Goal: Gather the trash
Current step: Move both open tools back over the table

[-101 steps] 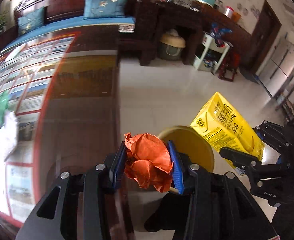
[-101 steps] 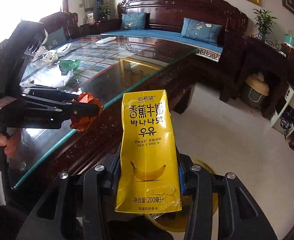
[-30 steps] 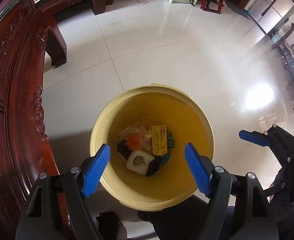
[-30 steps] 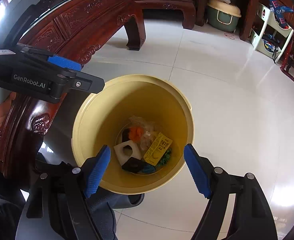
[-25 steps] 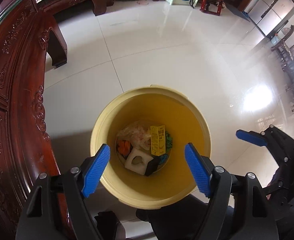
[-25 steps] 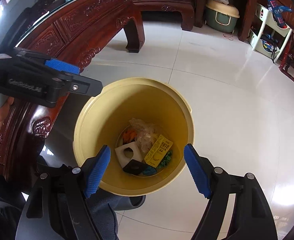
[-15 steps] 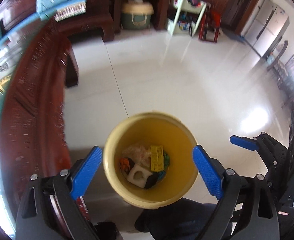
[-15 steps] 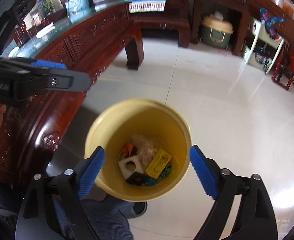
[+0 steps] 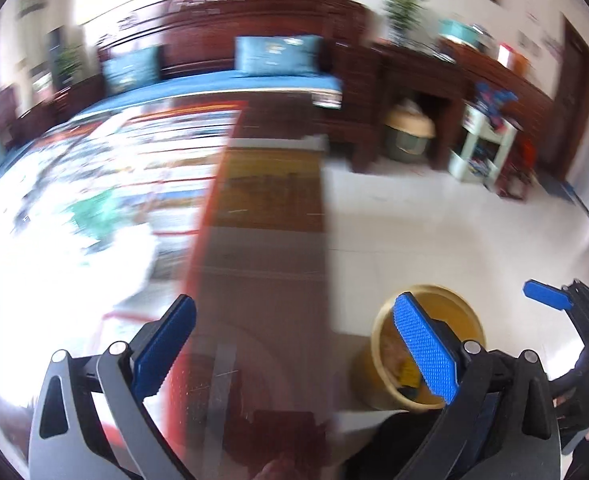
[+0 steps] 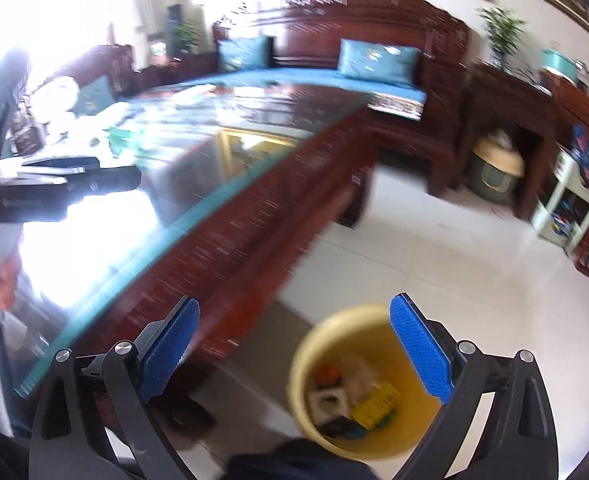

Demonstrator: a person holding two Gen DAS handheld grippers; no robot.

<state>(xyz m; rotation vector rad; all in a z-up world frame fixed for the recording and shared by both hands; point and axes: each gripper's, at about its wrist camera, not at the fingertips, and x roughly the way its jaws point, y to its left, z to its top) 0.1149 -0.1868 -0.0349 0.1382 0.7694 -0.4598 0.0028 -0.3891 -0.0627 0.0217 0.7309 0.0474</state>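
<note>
Left gripper [image 9: 290, 344], right gripper [image 10: 294, 346] — both spread wide, empty. Bin [image 10: 334, 332] on floor below right gripper, trash [image 10: 354, 400] inside. Step: between loads. Next, likely — reach ahead-left to bench [image 10: 174, 168], blurred litter [image 9: 106, 208] there.

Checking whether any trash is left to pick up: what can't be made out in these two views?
- Table litter: left wrist view, motion blur and window glare.
- Same litter: right wrist view, blurred, far.
- Yellow bin contents: left view, covered by the left gripper finger.
- Bin items: right view, blurred.
</note>
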